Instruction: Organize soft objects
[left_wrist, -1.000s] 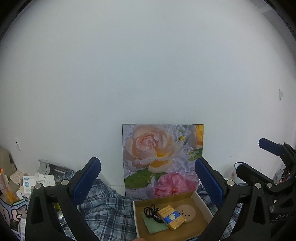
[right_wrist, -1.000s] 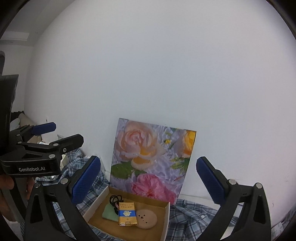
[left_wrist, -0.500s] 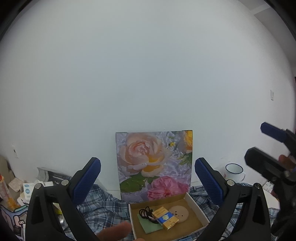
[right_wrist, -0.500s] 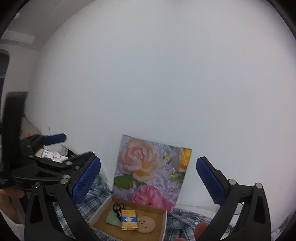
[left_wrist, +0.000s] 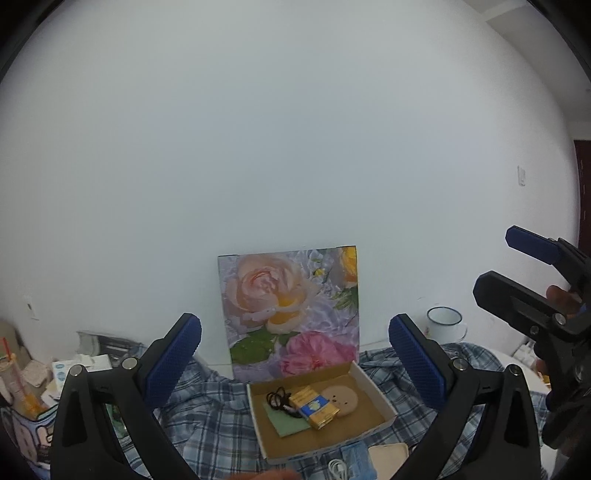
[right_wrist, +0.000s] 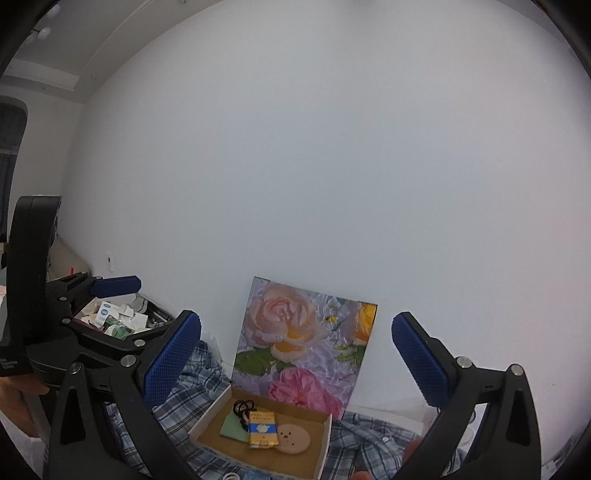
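Note:
A blue-and-white plaid shirt (left_wrist: 207, 417) (right_wrist: 373, 443) lies crumpled on the table around a shallow cardboard box (left_wrist: 380, 398) (right_wrist: 325, 439). In the box lie a yellow-and-blue packet (left_wrist: 314, 406) (right_wrist: 261, 429), a black cord, a green card and a tan round disc. My left gripper (left_wrist: 295, 365) hangs open above the shirt and box, holding nothing. My right gripper (right_wrist: 295, 365) is open too, raised to the right of the left one. The right gripper shows at the right edge of the left wrist view (left_wrist: 532, 273), and the left gripper at the left of the right wrist view (right_wrist: 110, 306).
A flower picture (left_wrist: 291, 310) (right_wrist: 306, 347) leans on the white wall behind the box. A white enamel mug (left_wrist: 445, 325) stands at the right. Papers and small boxes (left_wrist: 55, 369) (right_wrist: 110, 317) clutter the left. A white cable (left_wrist: 338, 470) and tan pad lie near the front edge.
Both grippers have risen and drawn back, so the box, shirt and picture sit lower and smaller. The mug has come into the left wrist view.

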